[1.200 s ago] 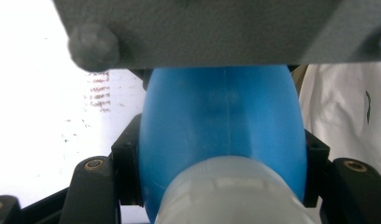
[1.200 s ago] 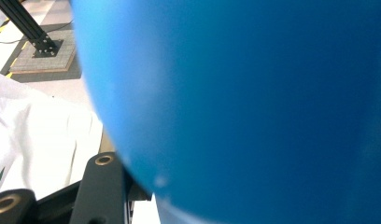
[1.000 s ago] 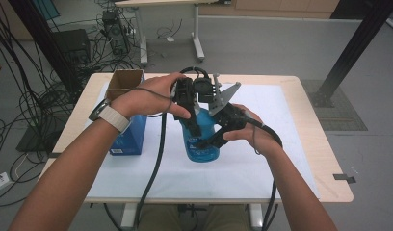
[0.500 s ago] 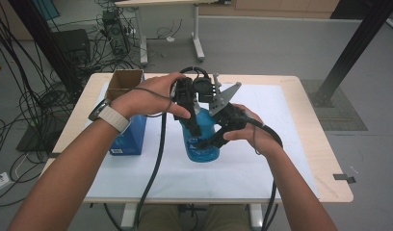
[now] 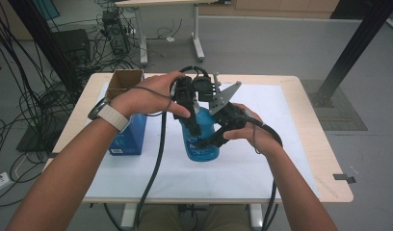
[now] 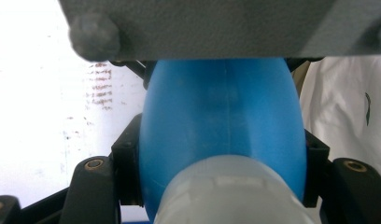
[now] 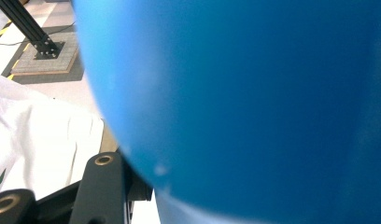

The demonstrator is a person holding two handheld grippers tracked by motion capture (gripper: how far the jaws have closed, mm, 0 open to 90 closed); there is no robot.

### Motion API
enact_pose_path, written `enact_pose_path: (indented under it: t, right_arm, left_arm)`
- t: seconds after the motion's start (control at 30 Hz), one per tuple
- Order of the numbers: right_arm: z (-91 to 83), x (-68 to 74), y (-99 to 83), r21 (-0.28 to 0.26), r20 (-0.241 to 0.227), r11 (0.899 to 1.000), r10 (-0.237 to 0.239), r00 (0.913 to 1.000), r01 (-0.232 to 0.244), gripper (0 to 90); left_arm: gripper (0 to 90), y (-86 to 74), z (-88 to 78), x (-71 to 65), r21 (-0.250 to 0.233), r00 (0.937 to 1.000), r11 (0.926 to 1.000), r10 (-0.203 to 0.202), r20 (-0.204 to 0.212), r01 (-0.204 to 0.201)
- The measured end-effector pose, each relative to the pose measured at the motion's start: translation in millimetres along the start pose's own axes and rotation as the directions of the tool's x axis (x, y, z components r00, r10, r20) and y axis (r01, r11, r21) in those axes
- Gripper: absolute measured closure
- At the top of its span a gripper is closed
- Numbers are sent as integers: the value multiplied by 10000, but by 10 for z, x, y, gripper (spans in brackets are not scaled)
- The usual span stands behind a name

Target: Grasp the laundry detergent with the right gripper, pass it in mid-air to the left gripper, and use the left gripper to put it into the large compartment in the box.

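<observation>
**Blue bottle: clamped twice, still needing care**

Blue bottle (image 5: 200, 139) is standing upright near the middle of the white sheet (image 5: 291, 144), and you are gripping it with both tools. Nearest you, your right gripper (image 5: 204, 143) is closing its jaws on the lower body from the right; in the right gripper view the blue wall (image 7: 254, 102) is crowding right up against the lens. Higher up, your left gripper (image 5: 190, 108) is pinching the shoulder below the pale cap (image 6: 226, 196), a jaw pressing on either side. The plastic is looking smooth and rounded, so it is likely slippery and may flex if you squeeze harder. How full it is cannot be told, so be treating it as possibly heavy. The narrower shoulder is looking like the safer hold. Further left, the blue carton (image 5: 129, 137) and the open cardboard box (image 5: 124, 82) are sitting well clear.
</observation>
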State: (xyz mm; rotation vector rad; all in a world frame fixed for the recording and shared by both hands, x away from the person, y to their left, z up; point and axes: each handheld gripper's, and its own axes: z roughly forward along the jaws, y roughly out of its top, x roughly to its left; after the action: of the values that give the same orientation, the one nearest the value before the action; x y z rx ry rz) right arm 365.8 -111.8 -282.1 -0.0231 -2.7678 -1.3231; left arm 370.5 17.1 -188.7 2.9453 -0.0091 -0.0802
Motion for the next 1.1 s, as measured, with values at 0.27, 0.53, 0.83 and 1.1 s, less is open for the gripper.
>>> enact_pose_path:
  t: [0.27, 0.53, 0.83, 1.1]
  right_arm:
    - [13, -17, 1, -43, 56, 9999, -110, 9999, 110, 434]
    - [15, -10, -6, -110, -5, 9999, -42, 10000, 42, 434]
    - [16, -8, -3, -140, 17, 9999, -62, 10000, 63, 434]
    - [12, -9, -8, -130, 17, 9999, -7, 10000, 7, 434]
  left_arm:
    - [379, 3, 1, 2, 112, 10000, 9999, -15, -40, 16]
    - [379, 5, -1, -2, 109, 10000, 9999, -33, -33, 33]
    - [379, 5, -4, -1, 81, 10000, 10000, -45, -35, 46]
    - [379, 4, 0, 5, 37, 10000, 10000, -68, -21, 68]
